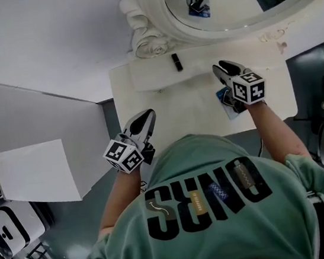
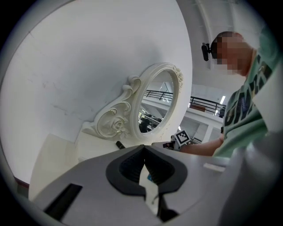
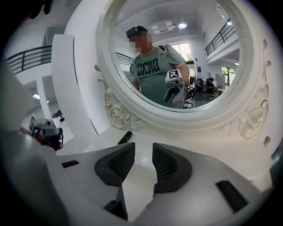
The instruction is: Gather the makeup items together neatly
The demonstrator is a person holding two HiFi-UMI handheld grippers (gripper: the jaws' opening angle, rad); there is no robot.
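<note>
Below the mirror, head view: small dark tube lying flat on the back ledge of the counter, touching nothing. Further out from the mirror and off to the right, blue packet, partly hidden by the right hand-held gripper. Farthest from the mirror, at the counter's near edge, left hand-held gripper, well apart from both items.

Left gripper view: jaw tips pressed together, nothing between. Tube just under the mirror's carved foot.

Right gripper view: jaws parted, only bare counter in the gap, no grip. Tube just below the mirror rim, left of that gap.

Tube probably light, rigid and smooth, so apt to roll or squirt from a loose pinch; best taken across the middle of its length, square to the pads. Packet likely thin and flat; better pinched at an edge.
</note>
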